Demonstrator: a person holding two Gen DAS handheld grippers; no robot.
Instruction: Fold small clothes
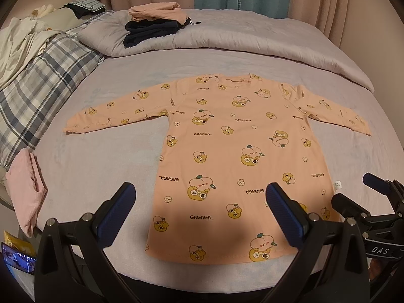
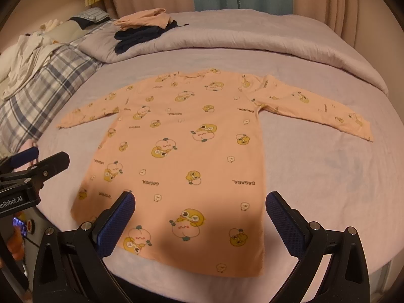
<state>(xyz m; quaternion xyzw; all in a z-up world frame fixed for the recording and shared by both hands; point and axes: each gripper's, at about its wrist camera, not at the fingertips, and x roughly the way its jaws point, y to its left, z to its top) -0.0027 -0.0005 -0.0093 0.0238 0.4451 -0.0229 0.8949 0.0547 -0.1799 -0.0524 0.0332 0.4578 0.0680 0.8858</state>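
A peach long-sleeved child's shirt [image 1: 227, 156] printed with yellow cartoon figures and "GAGAGA" lies flat on the bed, both sleeves spread out, hem nearest me. In the right wrist view the same shirt [image 2: 181, 156] fills the middle. My left gripper [image 1: 199, 197] hovers open above the hem's left half, nothing between its blue pads. My right gripper [image 2: 199, 202] hovers open above the hem's right part, also holding nothing. The right gripper's body [image 1: 373, 202] shows at the right edge of the left wrist view; the left gripper's body [image 2: 30, 174] shows at the left of the right wrist view.
The bed has a lilac sheet [image 1: 106, 156] and a rolled lilac duvet [image 1: 252, 38] behind the shirt. Folded peach and dark clothes [image 1: 154, 22] sit on the duvet. A plaid pillow [image 1: 43, 80] and a folded pink garment [image 1: 25, 192] lie at the left.
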